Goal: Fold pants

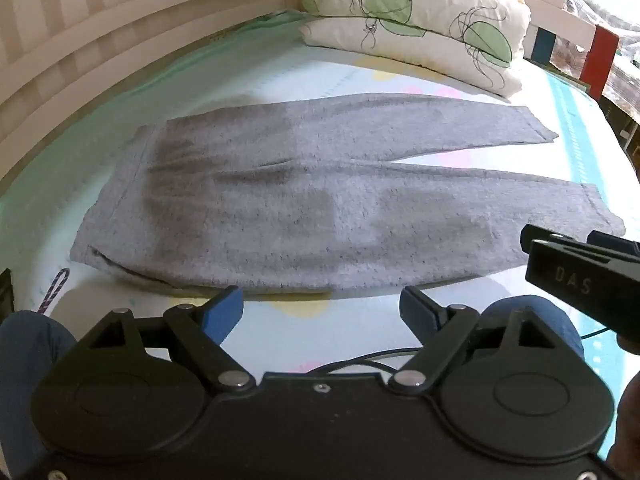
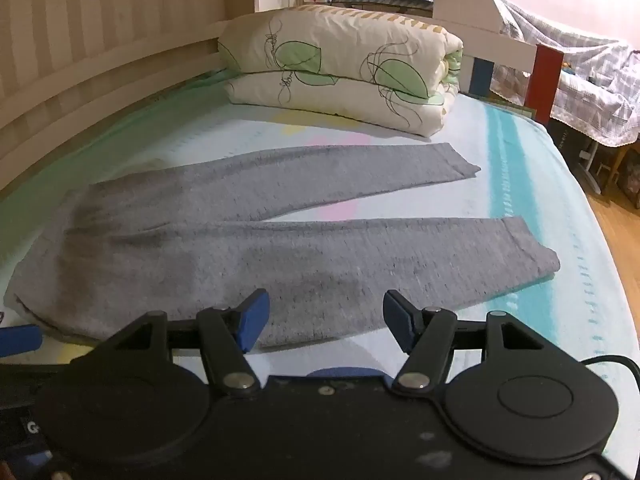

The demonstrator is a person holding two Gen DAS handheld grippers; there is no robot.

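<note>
Grey pants (image 1: 320, 200) lie flat on the bed (image 1: 360, 320) just ahead of both tools, waistband to the left, legs splayed apart to the right. Left tool (image 1: 322, 312) hangs released short of the near edge; right tool (image 2: 326, 322), also spread wide, hovers over the near leg. Beyond sits a folded quilt (image 2: 340, 68).

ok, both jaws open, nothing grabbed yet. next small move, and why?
Probably lower the left gripper onto the near waistband corner of the grey knit pants. They lie flat and unfolded on the pastel bed sheet, legs apart, and both grippers, including the right gripper, hover empty at the near edge.
</note>
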